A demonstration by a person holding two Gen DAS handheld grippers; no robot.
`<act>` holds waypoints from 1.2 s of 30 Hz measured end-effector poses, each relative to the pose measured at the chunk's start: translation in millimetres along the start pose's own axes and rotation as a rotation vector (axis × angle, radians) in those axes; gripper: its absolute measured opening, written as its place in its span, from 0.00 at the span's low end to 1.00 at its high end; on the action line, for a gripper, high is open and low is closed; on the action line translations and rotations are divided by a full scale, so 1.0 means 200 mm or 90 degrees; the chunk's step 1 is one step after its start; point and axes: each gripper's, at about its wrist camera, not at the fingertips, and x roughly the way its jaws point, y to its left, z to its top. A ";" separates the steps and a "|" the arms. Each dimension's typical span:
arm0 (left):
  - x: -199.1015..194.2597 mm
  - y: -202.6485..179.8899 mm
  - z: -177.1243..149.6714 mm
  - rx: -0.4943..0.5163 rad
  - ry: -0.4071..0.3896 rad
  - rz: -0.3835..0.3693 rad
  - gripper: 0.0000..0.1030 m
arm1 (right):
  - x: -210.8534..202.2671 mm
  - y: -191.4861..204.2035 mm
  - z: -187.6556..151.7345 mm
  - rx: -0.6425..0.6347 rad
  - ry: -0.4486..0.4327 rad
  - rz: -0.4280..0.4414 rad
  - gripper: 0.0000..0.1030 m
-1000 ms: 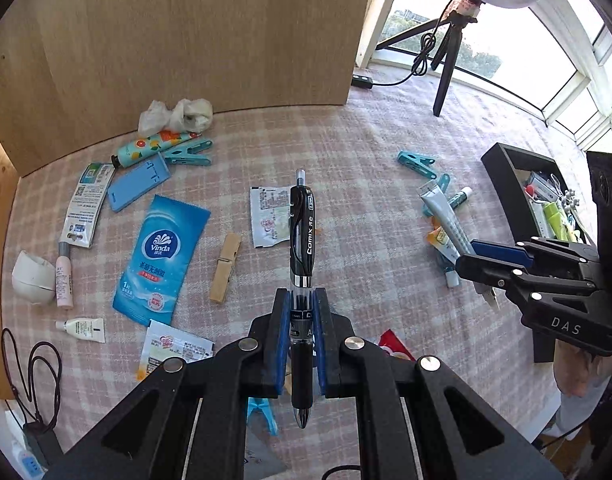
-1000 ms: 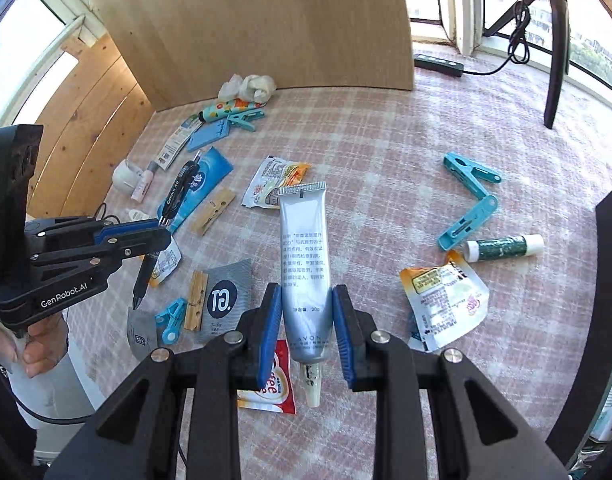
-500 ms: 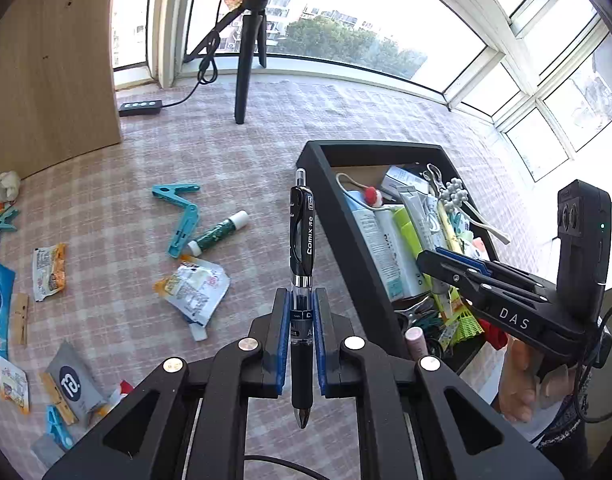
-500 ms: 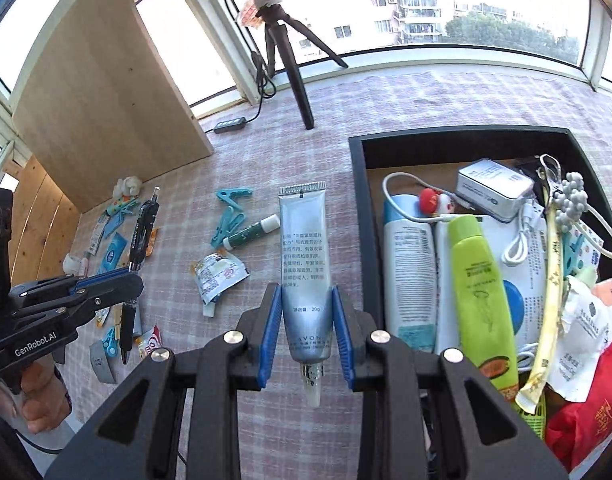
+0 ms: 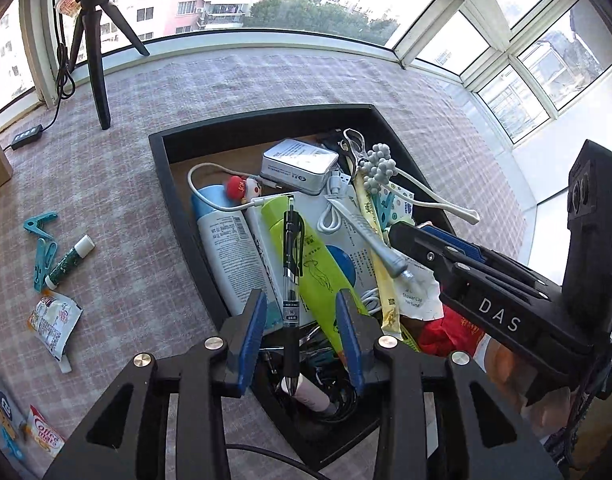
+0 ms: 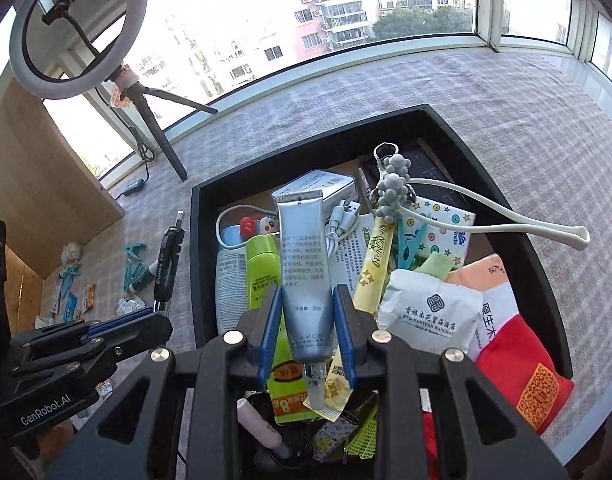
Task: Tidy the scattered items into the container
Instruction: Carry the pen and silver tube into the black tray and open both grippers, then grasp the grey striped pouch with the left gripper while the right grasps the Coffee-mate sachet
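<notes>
The black container (image 5: 173, 200) (image 6: 203, 240) is full of bottles, cables, packets and a massager. My left gripper (image 5: 301, 316) is above its near left part with its blue pads spread wide; the black pen (image 5: 291, 264) sits between them, touching neither pad. The same pen (image 6: 167, 264) shows at the left gripper in the right wrist view. My right gripper (image 6: 308, 320) is above the container; the silver tube (image 6: 306, 264) lies between its parted pads with small gaps either side. The tube (image 5: 380, 246) also shows at the right gripper in the left wrist view.
On the checked cloth left of the container lie teal clips (image 5: 41, 240), a green lip balm (image 5: 67, 260), a crumpled packet (image 5: 51, 320) and sachets (image 5: 45, 436). A tripod (image 5: 93, 60) with a ring light (image 6: 77, 28) stands at the back, with a power strip (image 5: 25, 136).
Both grippers swung from the cloth to above the container. Both sets of pads have spread apart, freeing the pen and the tube.
</notes>
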 end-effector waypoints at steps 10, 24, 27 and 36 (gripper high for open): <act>-0.14 0.09 -0.08 0.021 -0.030 0.034 0.32 | -0.06 0.06 0.01 -0.015 -0.026 0.009 0.38; -0.51 0.68 -0.43 -0.091 -0.058 0.154 0.32 | 0.00 0.51 -0.11 -0.137 0.019 0.091 0.38; -0.63 0.86 -0.58 -0.134 -0.064 0.195 0.35 | 0.00 0.62 -0.17 -0.176 0.034 0.113 0.38; -0.82 1.35 -1.15 -0.325 -0.059 0.264 0.48 | 0.03 0.99 -0.44 -0.304 0.087 0.162 0.51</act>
